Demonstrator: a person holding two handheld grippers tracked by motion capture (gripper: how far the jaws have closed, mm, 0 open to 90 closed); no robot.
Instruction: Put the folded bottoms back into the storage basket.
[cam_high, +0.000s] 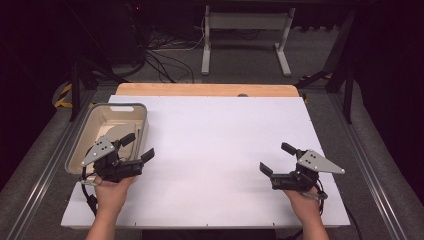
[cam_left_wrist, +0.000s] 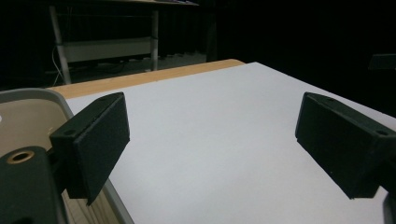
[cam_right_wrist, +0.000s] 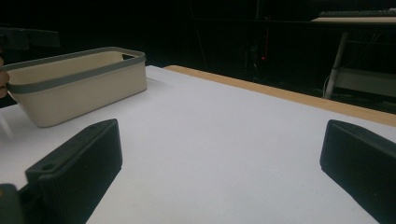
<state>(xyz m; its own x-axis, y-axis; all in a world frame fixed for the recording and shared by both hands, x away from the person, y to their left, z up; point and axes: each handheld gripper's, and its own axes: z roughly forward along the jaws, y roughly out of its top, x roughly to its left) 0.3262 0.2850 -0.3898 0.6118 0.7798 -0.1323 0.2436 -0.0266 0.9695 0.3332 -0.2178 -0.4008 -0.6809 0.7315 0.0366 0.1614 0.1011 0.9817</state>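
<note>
White paper covers the table (cam_high: 215, 150), and the room behind it is dark. At the left edge stands a beige basket (cam_high: 134, 109) with a grey rim. The left gripper (cam_high: 138, 146) hovers at the basket's near right corner, one jaw over the rim, its jaws wide apart and holding nothing. The right gripper (cam_high: 276, 157) sits well apart on the right side, its jaws also spread wide over bare paper.
</note>
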